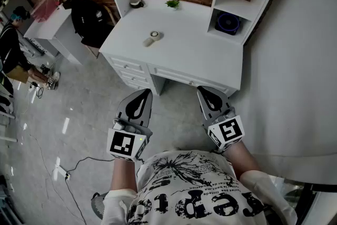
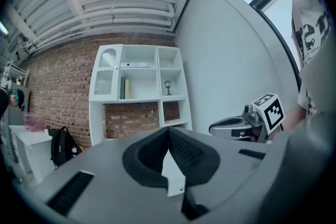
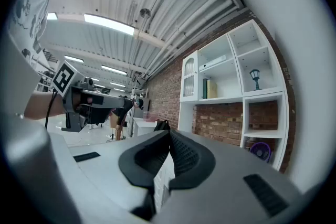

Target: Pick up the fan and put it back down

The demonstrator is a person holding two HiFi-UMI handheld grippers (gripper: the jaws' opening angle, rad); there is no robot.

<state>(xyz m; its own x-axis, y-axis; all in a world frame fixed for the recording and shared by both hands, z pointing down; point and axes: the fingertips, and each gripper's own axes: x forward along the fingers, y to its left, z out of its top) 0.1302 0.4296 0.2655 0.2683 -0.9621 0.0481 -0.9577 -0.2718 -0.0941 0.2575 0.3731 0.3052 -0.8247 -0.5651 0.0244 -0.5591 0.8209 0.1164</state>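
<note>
The fan (image 1: 228, 23) is small, round and purple-black, and it stands in the lower right cubby of the white desk's shelf unit; it also shows as the purple fan (image 3: 261, 151) in the right gripper view. Both grippers hover level over the floor in front of the desk (image 1: 174, 45), well short of the fan. My left gripper (image 1: 141, 93) is shut with nothing in it, its pads meeting at the tip (image 2: 168, 128). My right gripper (image 1: 204, 91) is likewise shut and empty (image 3: 169, 132).
A small white round object (image 1: 153, 37), a potted plant (image 1: 172, 3) and a dark round item (image 1: 136, 2) lie on the desk top. A black backpack (image 1: 89, 18) sits left of the desk. A person (image 1: 10, 42) stands far left. A curved white wall (image 1: 295, 76) rises at right.
</note>
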